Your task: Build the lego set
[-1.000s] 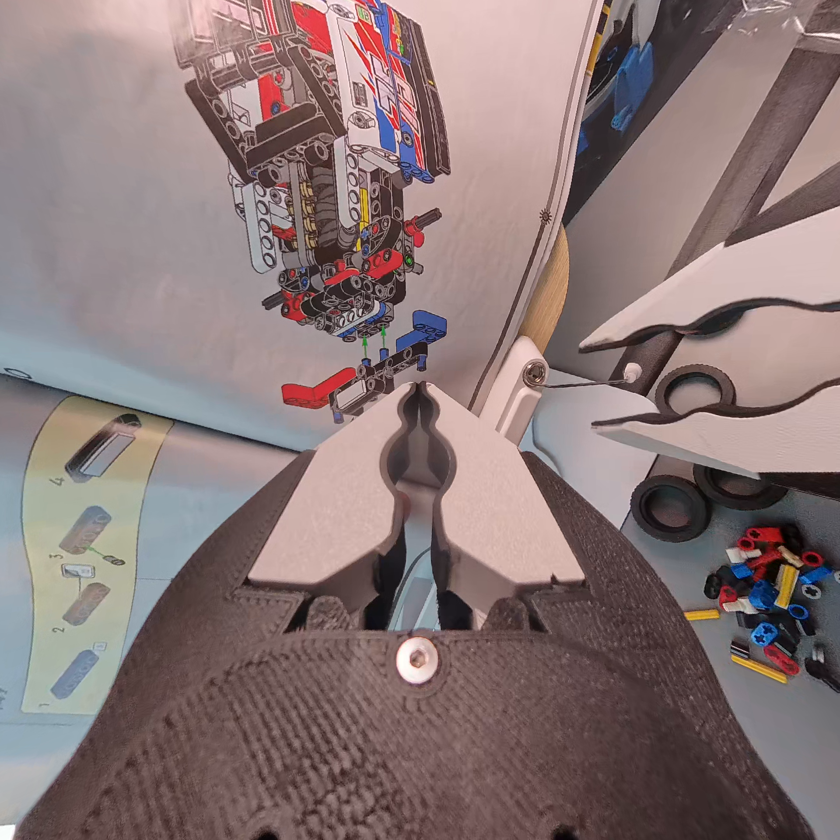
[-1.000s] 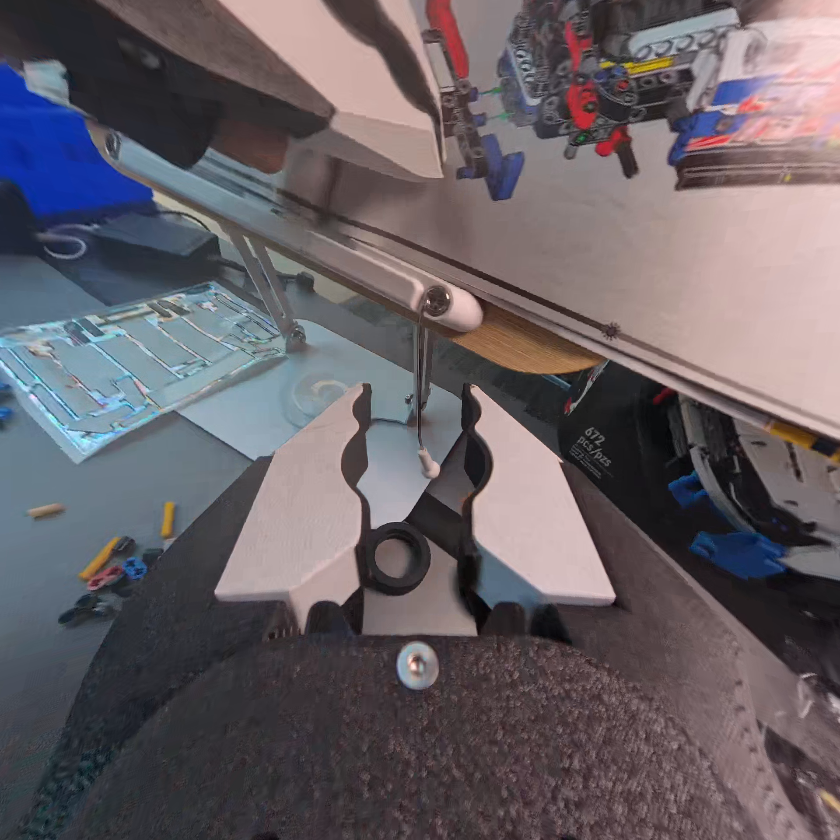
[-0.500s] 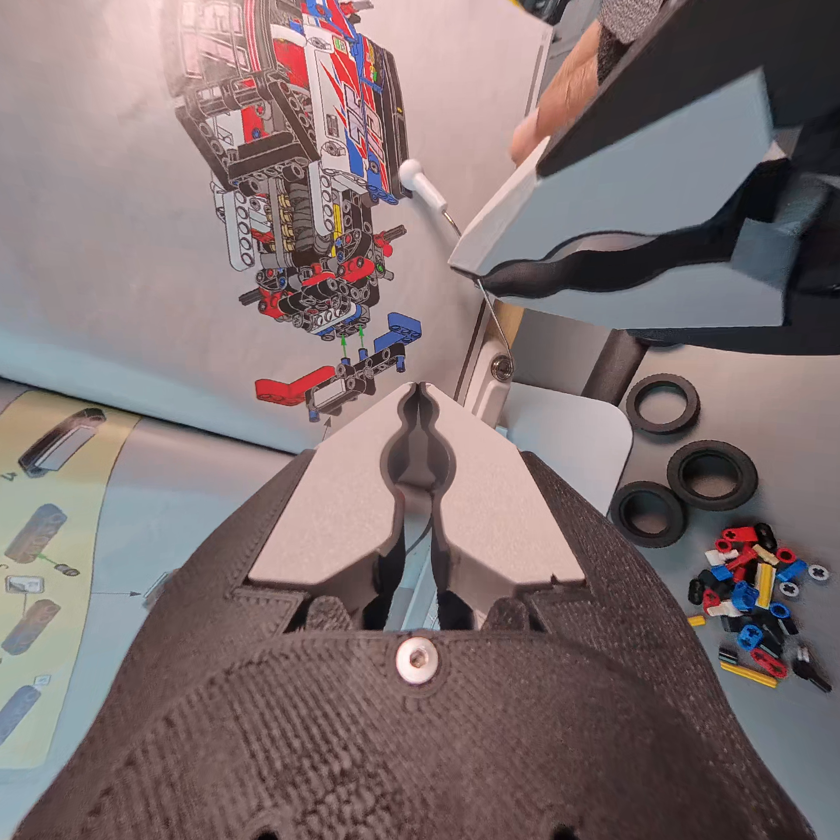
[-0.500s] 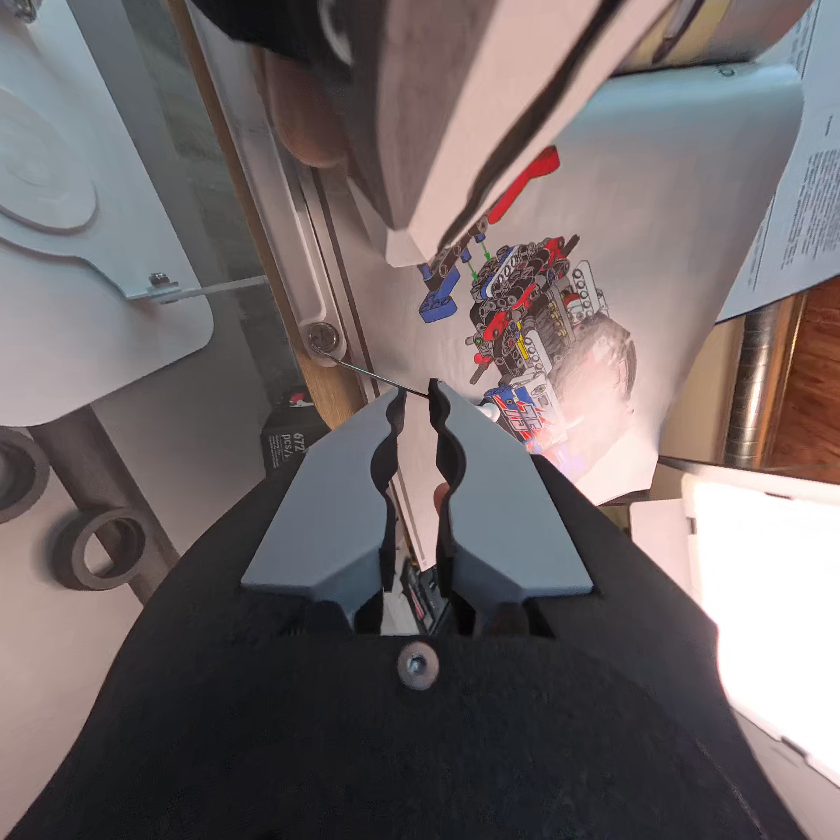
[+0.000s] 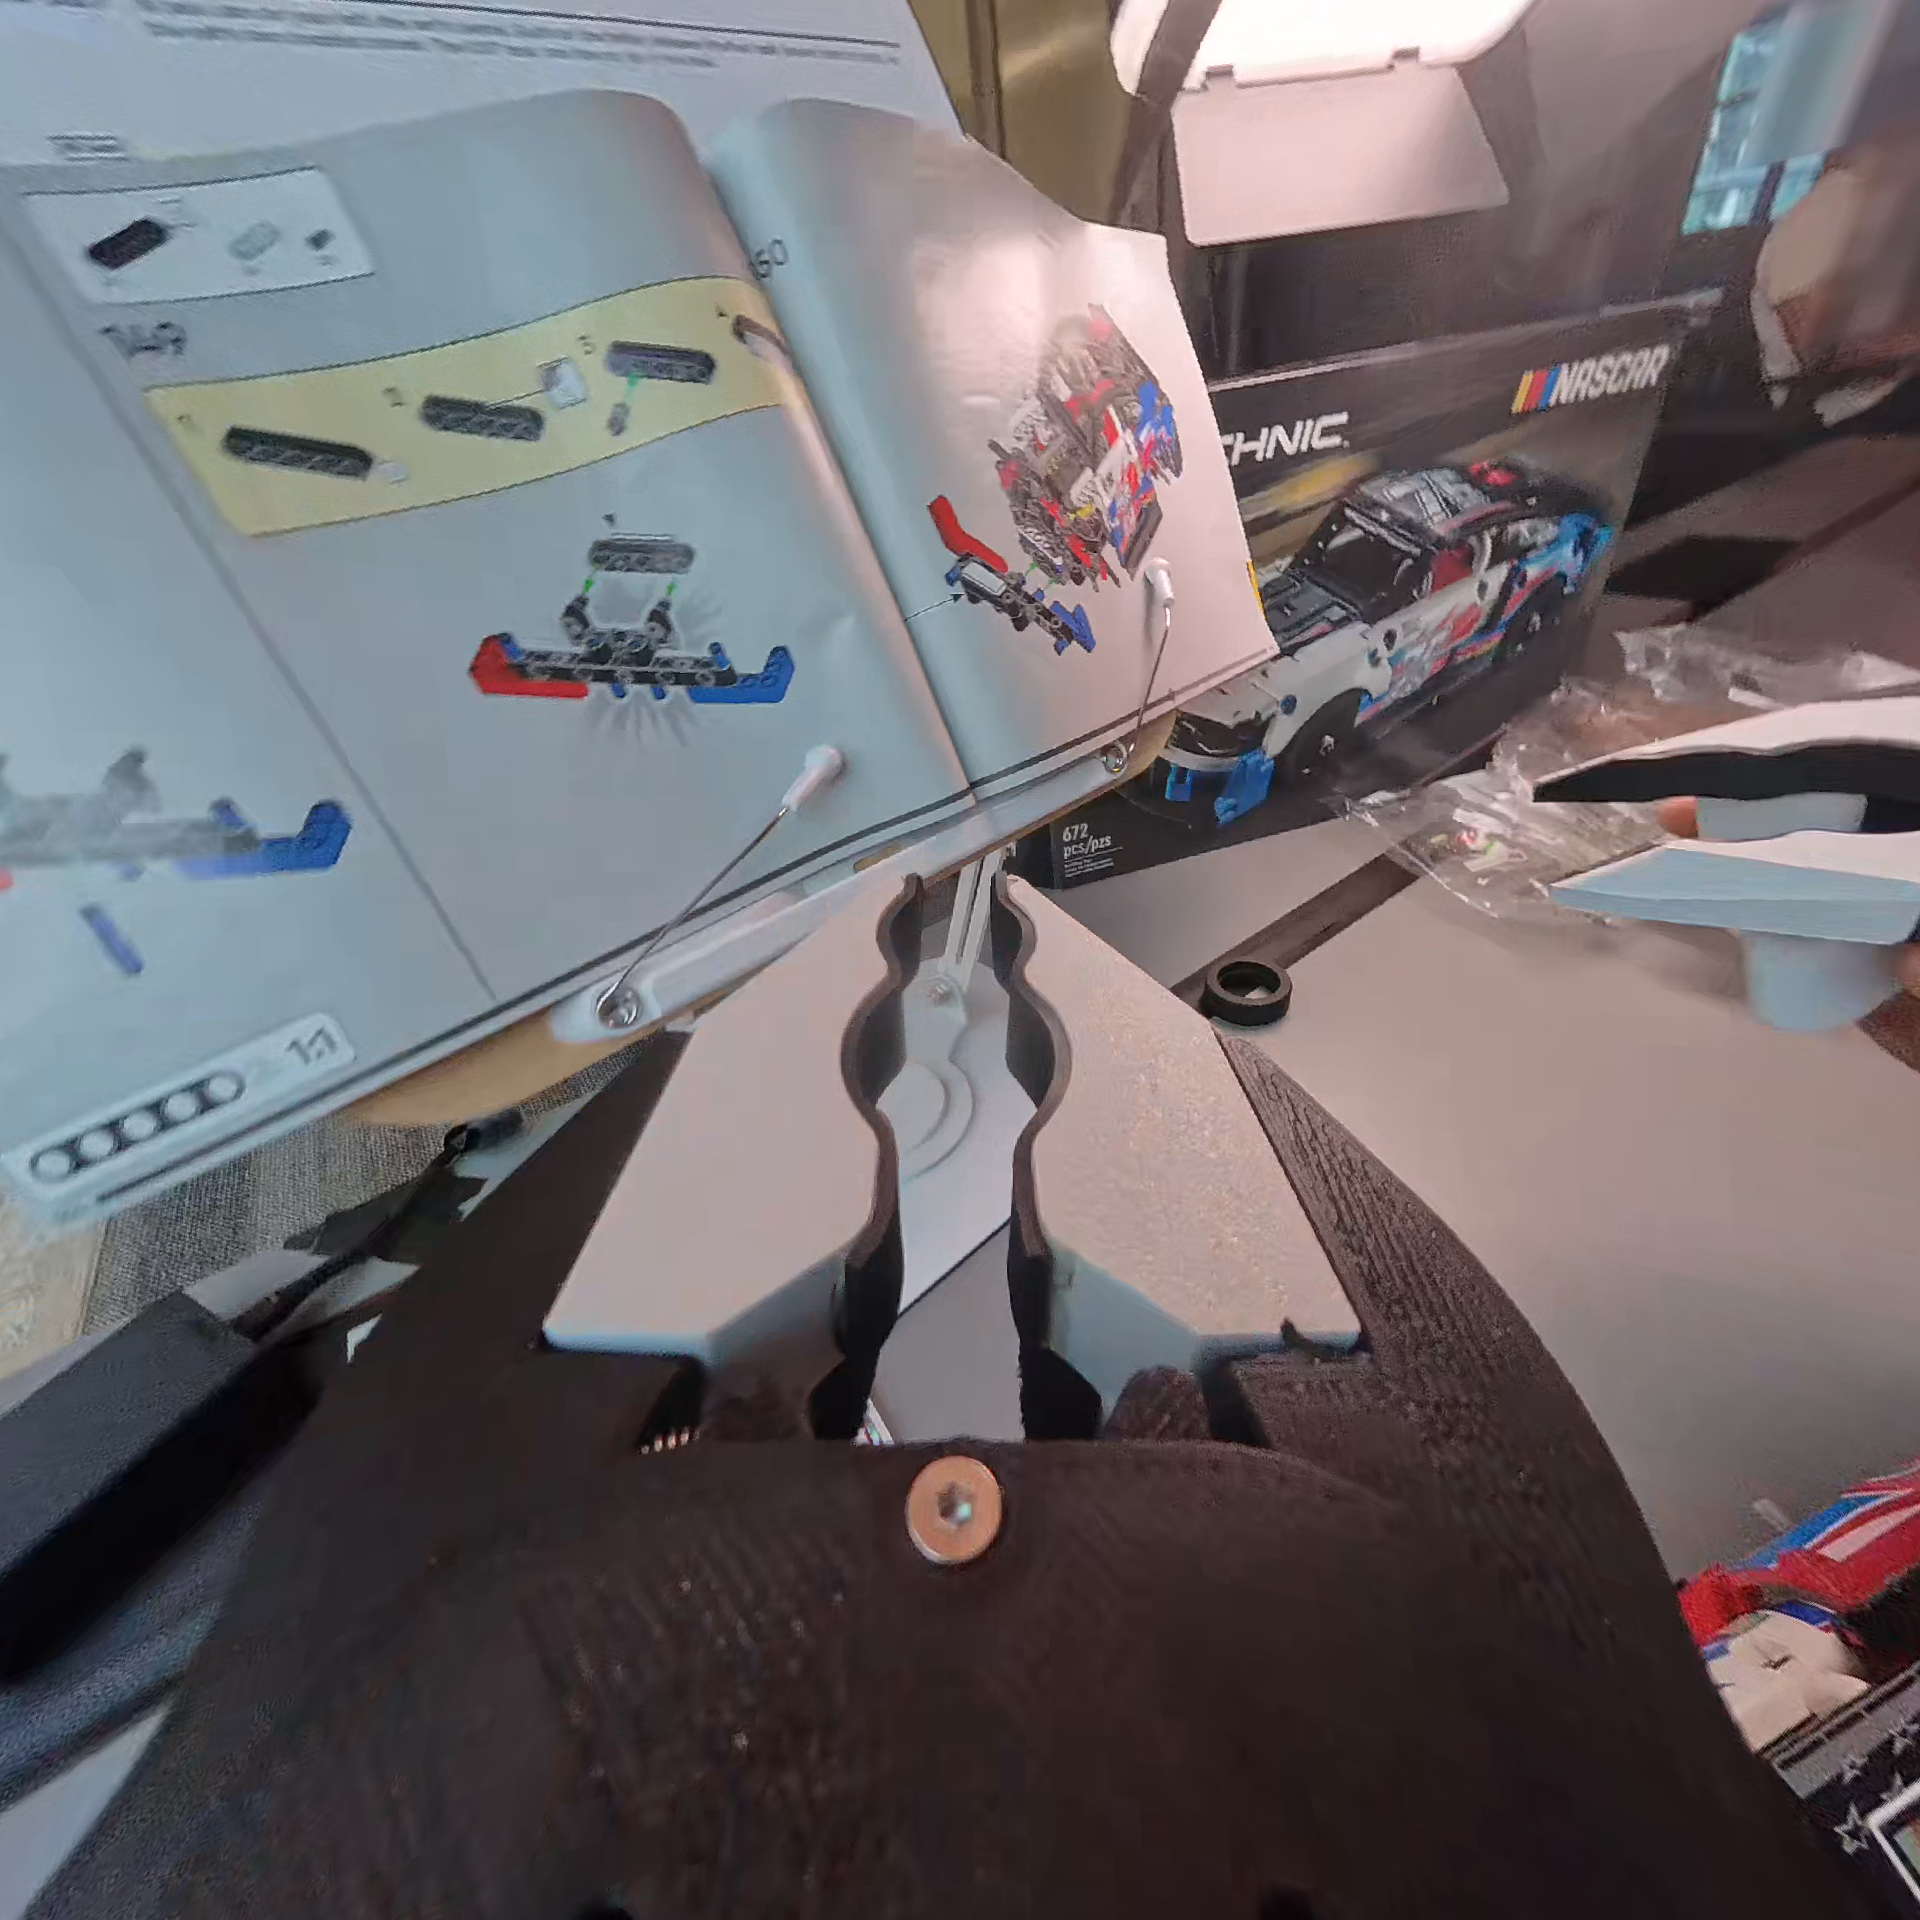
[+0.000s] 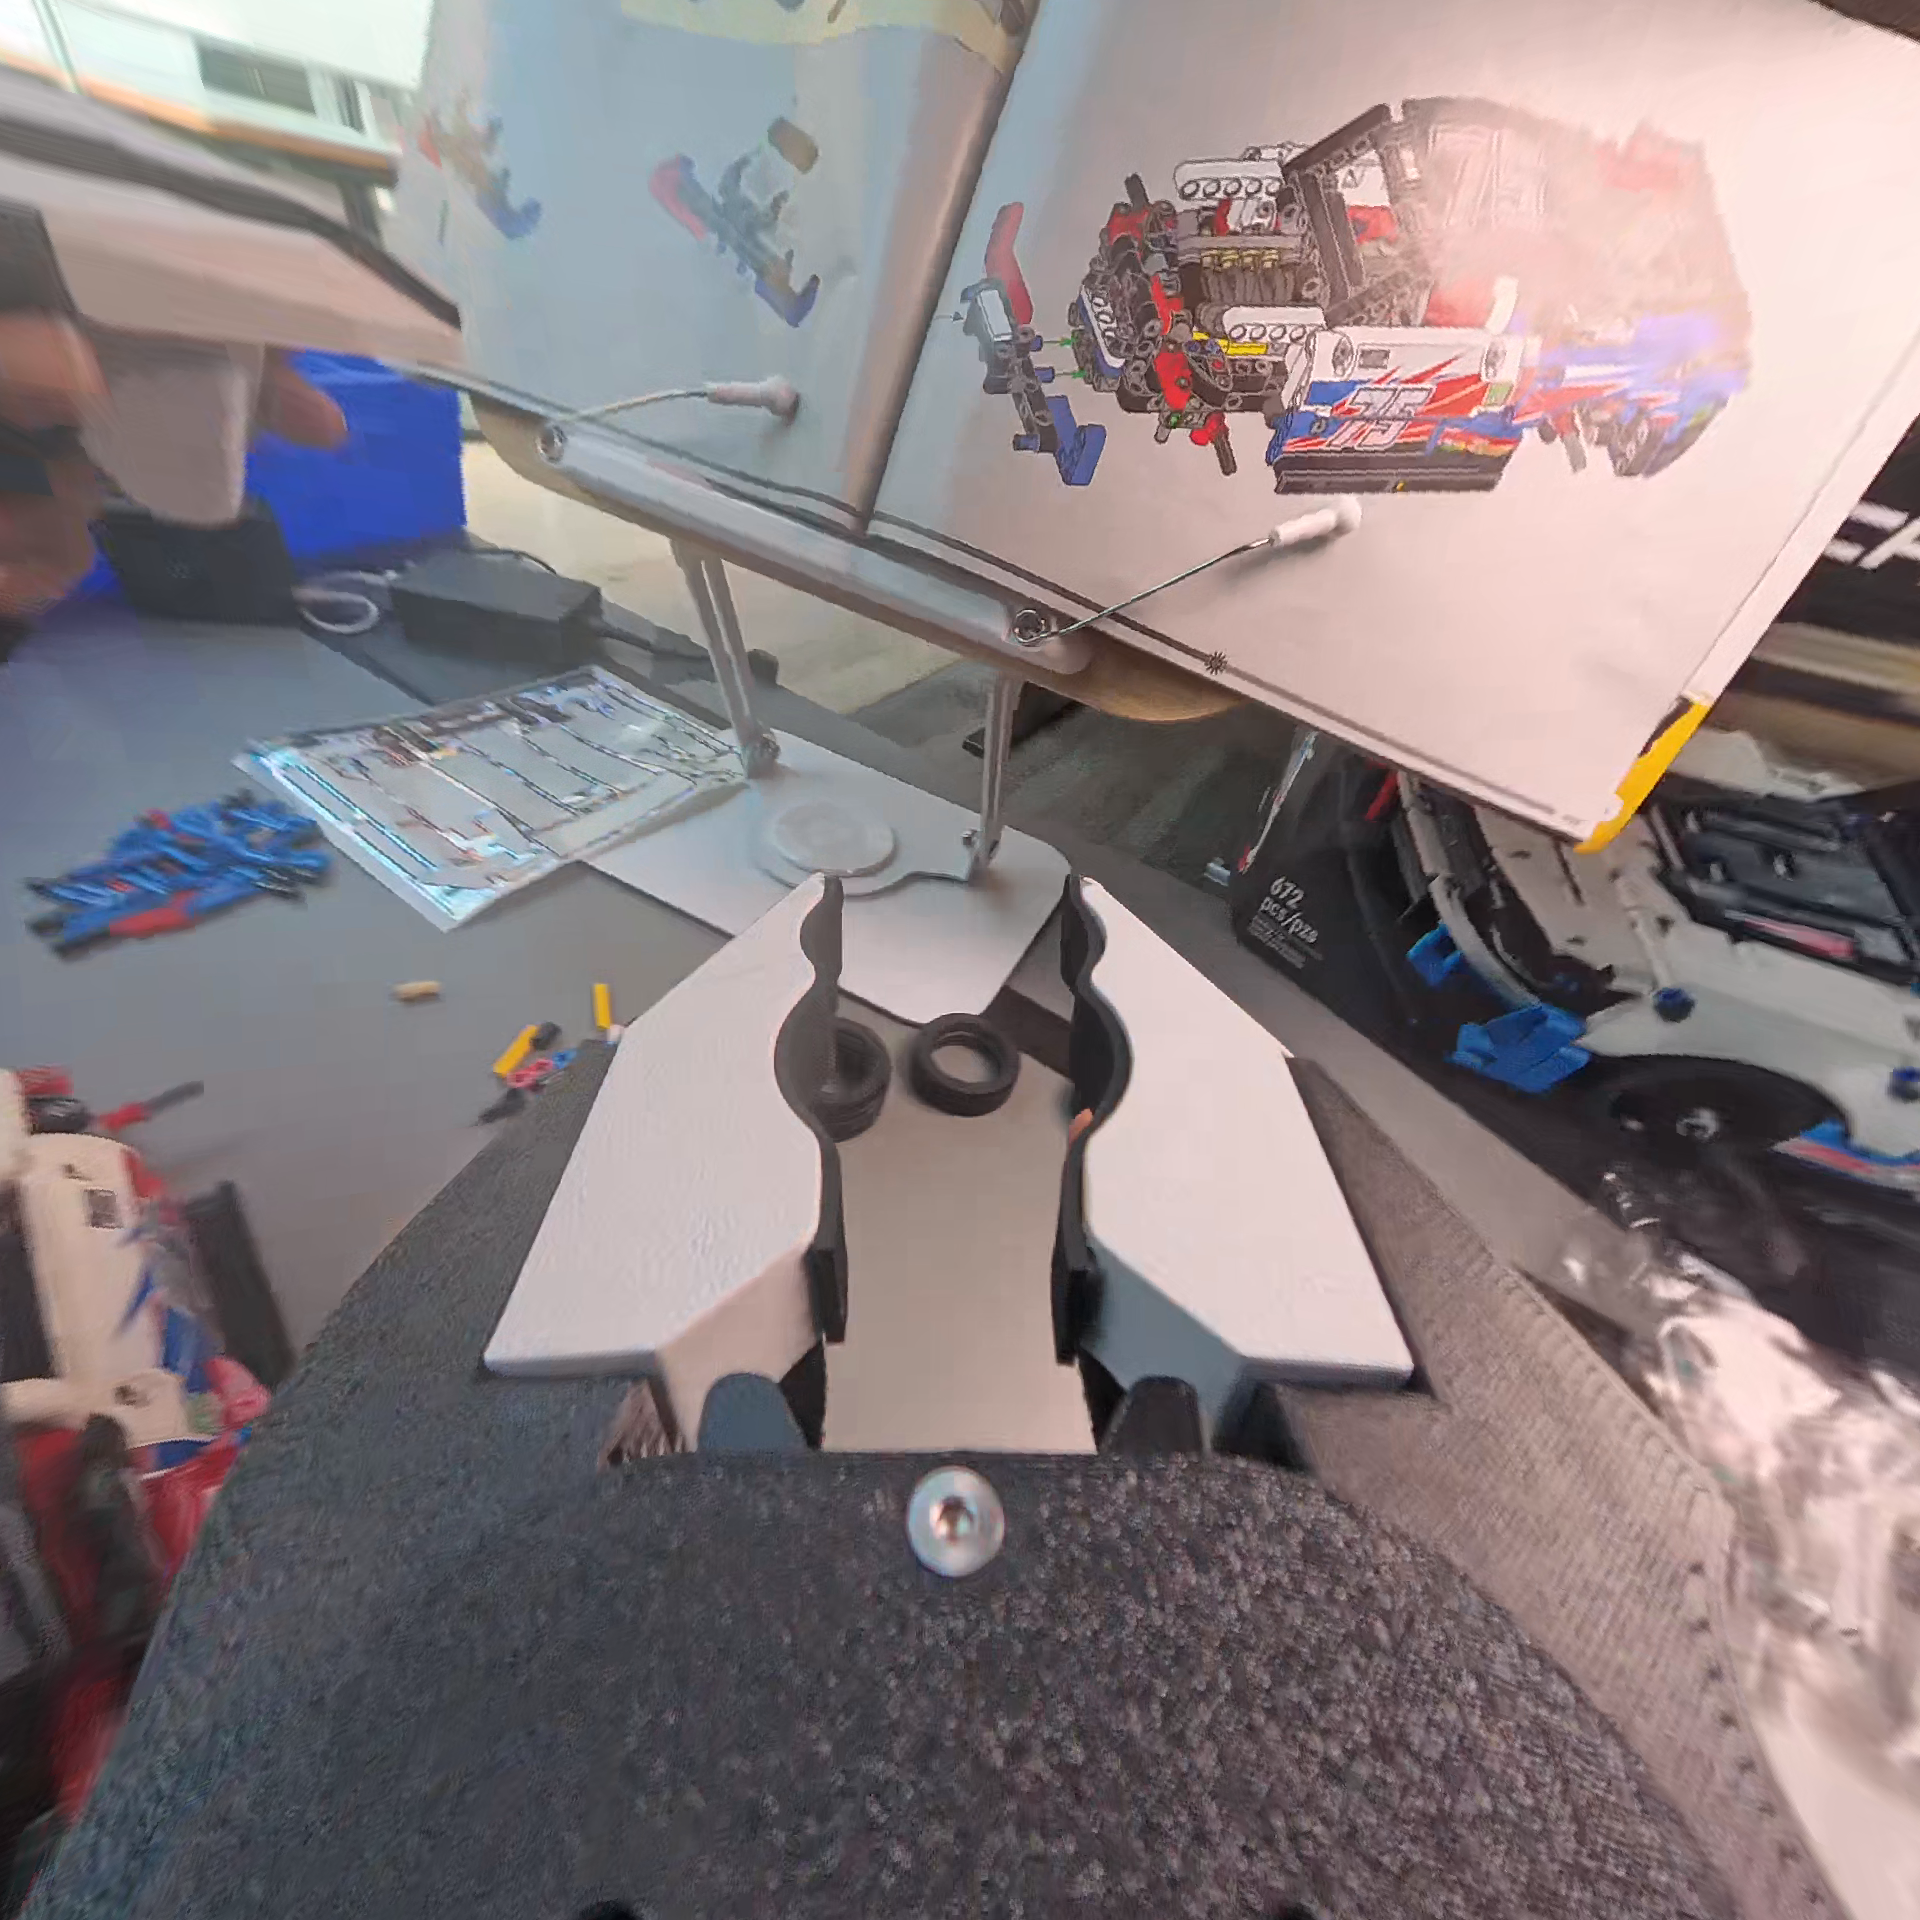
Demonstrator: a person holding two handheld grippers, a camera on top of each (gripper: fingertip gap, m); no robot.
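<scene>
The instruction booklet (image 5: pixel 520 623) stands open on a book stand, and it also shows in the right wrist view (image 6: pixel 1351 416). Two wire page clips (image 5: pixel 816 774) (image 6: pixel 1309 520) press on its pages. My left gripper (image 5: pixel 956 894) is slightly open and empty, below the booklet's lower edge. My right gripper (image 6: pixel 951 888) is open and empty, in front of the stand's base (image 6: pixel 935 935). Two black tyres (image 6: pixel 966 1060) lie on the table between its fingers. The partly built car (image 6: pixel 83 1247) lies at the left edge, and it also shows in the left wrist view (image 5: pixel 1808 1590).
The set's box (image 5: pixel 1434 582) stands behind the stand on the right. A sticker sheet (image 6: pixel 499 769), blue pieces (image 6: pixel 177 862) and small loose pieces (image 6: pixel 530 1049) lie on the grey table. Crumpled plastic bags (image 5: pixel 1507 821) lie near the right gripper (image 5: pixel 1745 831). The grippers' ends are close to 20 cm from one another. Both grippers' tips are roughly 20 cm from the partly built car (image 6: pixel 83 1247).
Both grippers have pulled back from the booklet. The right gripper let go of the wire clip, which now rests on the right page, and opened wide. The left gripper has opened a little.
</scene>
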